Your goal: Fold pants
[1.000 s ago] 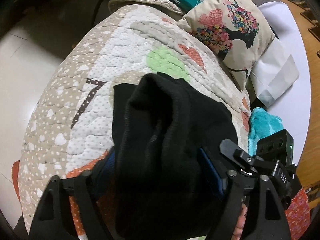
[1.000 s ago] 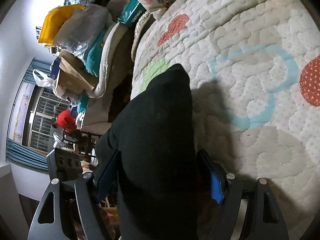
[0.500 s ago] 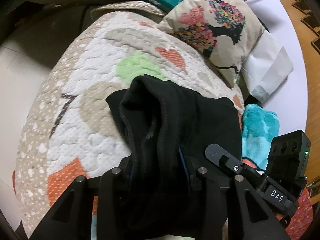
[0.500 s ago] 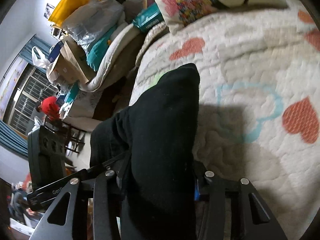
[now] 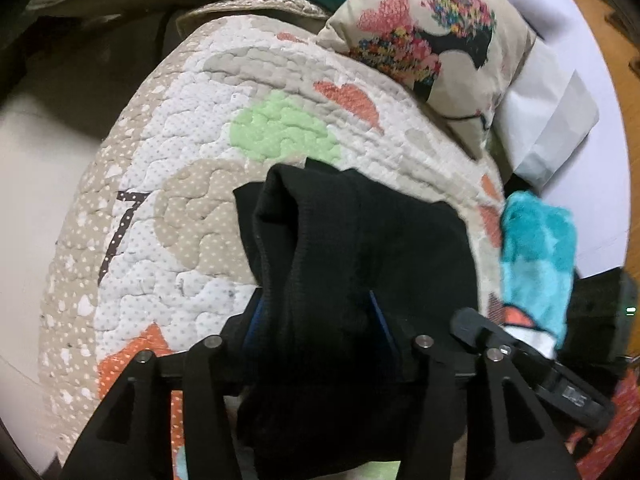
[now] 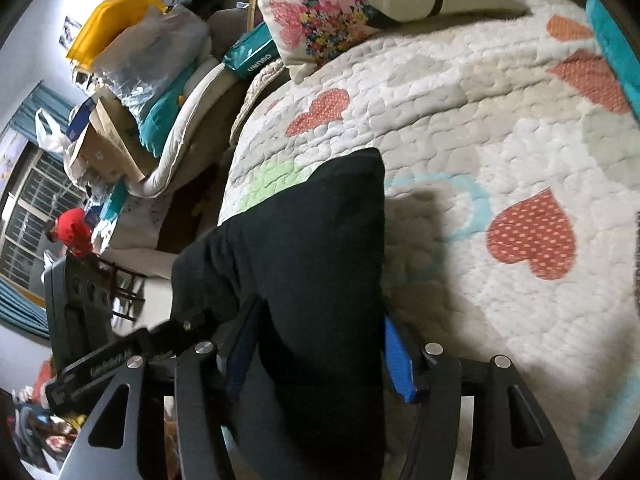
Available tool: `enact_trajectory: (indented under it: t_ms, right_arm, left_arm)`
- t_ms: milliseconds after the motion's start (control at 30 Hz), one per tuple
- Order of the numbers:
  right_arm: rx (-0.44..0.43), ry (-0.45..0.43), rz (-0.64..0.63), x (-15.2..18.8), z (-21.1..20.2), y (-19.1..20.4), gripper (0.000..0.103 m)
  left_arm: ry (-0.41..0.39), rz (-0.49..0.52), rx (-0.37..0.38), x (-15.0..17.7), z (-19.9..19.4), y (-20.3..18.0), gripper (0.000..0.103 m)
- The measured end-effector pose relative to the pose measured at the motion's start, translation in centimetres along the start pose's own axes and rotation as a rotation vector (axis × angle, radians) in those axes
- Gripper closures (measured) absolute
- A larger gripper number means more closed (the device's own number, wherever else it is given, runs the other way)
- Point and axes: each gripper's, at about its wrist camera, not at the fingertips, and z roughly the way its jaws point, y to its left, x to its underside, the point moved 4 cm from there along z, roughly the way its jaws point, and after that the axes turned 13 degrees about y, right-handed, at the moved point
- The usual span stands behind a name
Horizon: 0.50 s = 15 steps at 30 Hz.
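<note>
1. Two tongs hold the black pants [image 5: 360, 264] at once. The left tongs [image 5: 316, 320] pinch a thick bunch of the cloth, and the right tongs [image 6: 320, 344] pinch another part of it.
2. A second ago both tongs were spread wide around the cloth. Now the blue pads [image 6: 396, 364] press in on the cloth from both sides. So the grab has just happened.
3. The pants are up in the tongs, over the quilt [image 5: 192, 160] on the bed. I cannot tell if the far edge touches the quilt or hangs just above it.
4. In the left view the cloth lies in several layers with a stitched edge on top. I think the pants are already folded at least once.
5. The view has moved too. The flower pillow [image 6: 360, 4] shows more in the right view now, so the tongs seem to carry the pants toward the top of the bed.
6. I think the next job is to lay this held end down flat over the rest. The cloth is thick and floppy, so it could slip or bunch up if one of the tongs lets go first.
7. A blue fuzzy cloth [image 5: 536, 256] lies near the pants, at the bed's edge. It is best to keep the pants off it.
</note>
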Motion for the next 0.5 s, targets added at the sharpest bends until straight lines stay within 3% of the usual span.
enact_trajectory:
  t_ms: [67, 167, 200, 233, 400, 500]
  right_arm:
    - [0.012, 0.002, -0.013, 0.5, 0.0, 0.2, 0.041]
    - [0.048, 0.007, -0.026, 1.1, 0.6, 0.3, 0.040]
    - [0.056, 0.002, -0.033, 1.1, 0.9, 0.2, 0.040]
    - [0.054, 0.005, -0.037, 1.1, 1.0, 0.2, 0.041]
    - [0.004, -0.007, -0.055, 1.2, 0.6, 0.5, 0.061]
    - [0.010, -0.033, -0.074, 1.2, 0.1, 1.1, 0.065]
  left_arm:
    - [0.024, 0.012, -0.021, 0.3, 0.9, 0.1, 0.037]
    - [0.002, 0.045, -0.029, 0.6, 1.3, 0.0, 0.037]
    - [0.002, 0.055, -0.018, 0.6, 1.1, -0.2, 0.045]
    - [0.013, 0.058, 0.031, 0.5, 1.1, -0.3, 0.071]
    - [-0.014, 0.044, 0.044, 0.5, 0.1, -0.8, 0.077]
    - [-0.044, 0.062, 0.031, 0.4, -0.7, -1.6, 0.077]
